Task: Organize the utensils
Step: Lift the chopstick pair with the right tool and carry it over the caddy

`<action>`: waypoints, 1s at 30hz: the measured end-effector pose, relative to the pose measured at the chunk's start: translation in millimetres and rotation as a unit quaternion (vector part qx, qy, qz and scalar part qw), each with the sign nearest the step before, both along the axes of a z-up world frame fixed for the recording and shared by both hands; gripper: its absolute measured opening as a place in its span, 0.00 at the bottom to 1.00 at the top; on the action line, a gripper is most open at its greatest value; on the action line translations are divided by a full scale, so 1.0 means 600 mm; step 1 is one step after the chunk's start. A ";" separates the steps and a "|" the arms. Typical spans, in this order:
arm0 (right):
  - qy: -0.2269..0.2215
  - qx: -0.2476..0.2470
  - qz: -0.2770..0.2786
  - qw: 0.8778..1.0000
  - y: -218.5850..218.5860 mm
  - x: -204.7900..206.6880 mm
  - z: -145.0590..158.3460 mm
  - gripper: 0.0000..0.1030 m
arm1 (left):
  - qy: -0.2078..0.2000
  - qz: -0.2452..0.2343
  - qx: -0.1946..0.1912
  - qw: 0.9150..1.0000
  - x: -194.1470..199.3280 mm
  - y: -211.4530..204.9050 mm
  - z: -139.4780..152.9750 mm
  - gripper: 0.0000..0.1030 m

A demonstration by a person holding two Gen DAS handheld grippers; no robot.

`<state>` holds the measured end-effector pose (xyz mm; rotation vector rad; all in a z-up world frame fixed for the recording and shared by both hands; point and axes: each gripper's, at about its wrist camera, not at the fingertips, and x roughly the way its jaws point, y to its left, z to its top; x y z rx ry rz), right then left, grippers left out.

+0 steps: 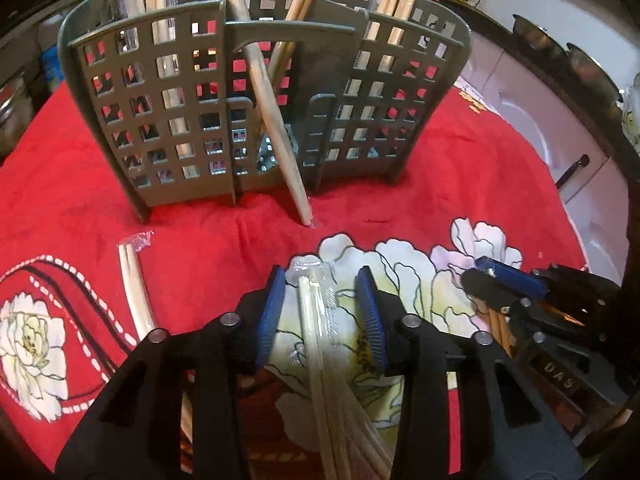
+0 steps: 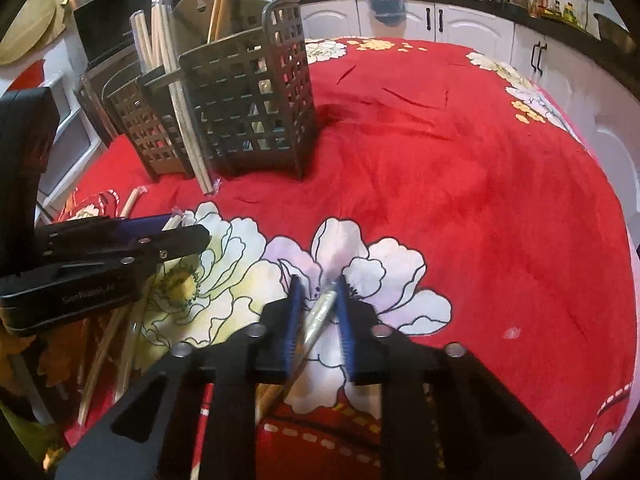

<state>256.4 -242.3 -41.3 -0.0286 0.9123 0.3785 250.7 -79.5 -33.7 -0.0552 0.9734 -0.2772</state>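
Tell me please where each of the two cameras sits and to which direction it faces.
Left wrist: on the left hand-held gripper, angled down at wrapped chopsticks between its pads, grey utensil basket behind; the right hand-held gripper shows at the right edge.
Right wrist: on the right hand-held gripper, angled down at a wrapped utensil in its pads; the left hand-held gripper shows at the left.
Shared: red flowered cloth, basket, both grippers.
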 end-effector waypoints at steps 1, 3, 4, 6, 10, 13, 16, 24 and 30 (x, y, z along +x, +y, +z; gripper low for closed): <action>0.002 0.006 -0.002 1.000 -0.003 0.002 0.001 0.11 | -0.002 0.001 0.003 1.000 0.002 -0.001 0.000 0.21; 0.005 0.024 -0.002 1.000 -0.008 0.006 0.005 0.10 | -0.004 0.003 0.000 1.000 0.005 0.005 -0.002 0.16; 0.006 0.035 -0.002 0.999 -0.011 0.007 0.009 0.09 | -0.001 0.008 -0.007 1.000 0.007 0.011 -0.001 0.13; 0.003 0.055 0.001 0.999 -0.012 0.006 0.018 0.09 | 0.003 0.016 -0.023 1.000 0.013 0.022 0.004 0.07; -0.019 0.081 0.016 0.996 -0.008 -0.001 0.045 0.08 | -0.006 0.022 -0.042 0.999 0.008 0.039 0.017 0.04; -0.037 0.091 0.019 0.995 -0.005 -0.007 0.062 0.07 | -0.027 0.025 -0.051 0.998 -0.004 0.049 0.037 0.04; -0.055 0.092 0.020 0.994 -0.001 -0.013 0.081 0.07 | -0.051 0.031 -0.062 0.996 -0.018 0.063 0.066 0.03; -0.119 0.094 0.022 0.988 0.013 -0.027 0.144 0.06 | -0.105 0.049 -0.086 0.990 -0.048 0.101 0.131 0.01; -0.152 0.093 0.027 0.984 0.026 -0.034 0.185 0.06 | -0.142 0.059 -0.109 0.982 -0.067 0.140 0.180 0.01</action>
